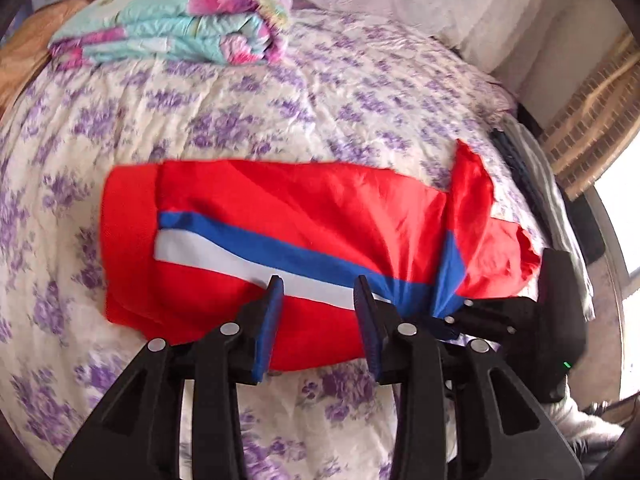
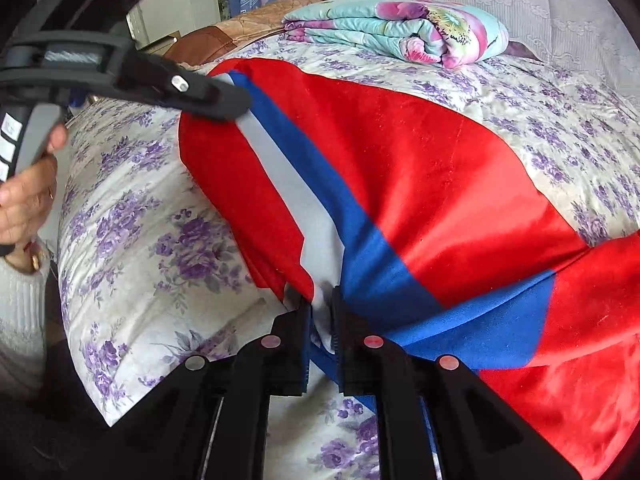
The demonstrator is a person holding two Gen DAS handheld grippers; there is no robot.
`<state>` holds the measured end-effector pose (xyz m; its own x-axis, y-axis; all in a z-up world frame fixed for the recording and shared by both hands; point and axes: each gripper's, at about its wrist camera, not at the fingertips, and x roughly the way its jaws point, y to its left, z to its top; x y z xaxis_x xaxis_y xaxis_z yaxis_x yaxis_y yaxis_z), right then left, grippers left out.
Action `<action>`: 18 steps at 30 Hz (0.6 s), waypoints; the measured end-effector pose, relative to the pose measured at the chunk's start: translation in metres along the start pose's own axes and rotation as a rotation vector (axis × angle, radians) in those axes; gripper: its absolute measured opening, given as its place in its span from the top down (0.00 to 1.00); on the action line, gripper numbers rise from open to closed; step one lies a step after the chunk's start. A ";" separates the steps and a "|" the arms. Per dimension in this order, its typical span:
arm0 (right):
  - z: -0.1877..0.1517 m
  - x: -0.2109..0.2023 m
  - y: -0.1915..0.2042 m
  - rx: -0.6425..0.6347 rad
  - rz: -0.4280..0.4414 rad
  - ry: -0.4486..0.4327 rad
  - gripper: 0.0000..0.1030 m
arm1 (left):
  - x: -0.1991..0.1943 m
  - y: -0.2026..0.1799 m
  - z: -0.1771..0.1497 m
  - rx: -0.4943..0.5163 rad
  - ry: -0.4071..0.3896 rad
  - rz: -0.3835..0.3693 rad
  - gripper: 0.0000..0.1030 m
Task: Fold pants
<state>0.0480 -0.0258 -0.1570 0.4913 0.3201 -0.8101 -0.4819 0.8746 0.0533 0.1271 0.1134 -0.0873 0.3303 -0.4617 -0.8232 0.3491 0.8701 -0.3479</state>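
Ideally the right gripper (image 2: 322, 320), clamped on the pants (image 2: 420, 184), carries its fold squarely toward the left gripper (image 1: 318, 312), which gapes empty.

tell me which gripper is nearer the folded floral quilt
Left, probably. The left gripper hovers open over the pants' middle; the right gripper grips their near edge, farther from the quilt.
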 end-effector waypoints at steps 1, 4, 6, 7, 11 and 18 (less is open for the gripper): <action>-0.002 -0.004 0.000 0.014 0.001 -0.006 0.83 | 0.017 0.001 -0.004 -0.040 0.033 0.016 0.77; -0.006 -0.023 -0.007 0.081 0.091 -0.004 0.59 | 0.031 0.011 -0.015 -0.119 -0.026 0.032 0.88; -0.007 -0.038 -0.012 0.103 0.125 0.005 0.55 | 0.030 0.027 -0.017 -0.192 -0.039 -0.023 0.96; -0.007 -0.045 -0.016 0.108 0.109 0.016 0.55 | 0.031 0.034 -0.017 -0.216 -0.046 -0.053 0.98; 0.011 -0.072 -0.070 0.262 -0.024 0.078 0.55 | 0.031 0.039 -0.017 -0.223 -0.053 -0.095 0.98; 0.078 -0.096 -0.253 0.616 -0.396 0.173 0.40 | 0.033 -0.002 -0.019 -0.075 -0.140 0.144 0.98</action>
<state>0.1796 -0.2488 -0.0473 0.3978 -0.0783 -0.9141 0.2251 0.9742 0.0145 0.1204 0.0994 -0.1221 0.4920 -0.3467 -0.7986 0.2247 0.9368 -0.2682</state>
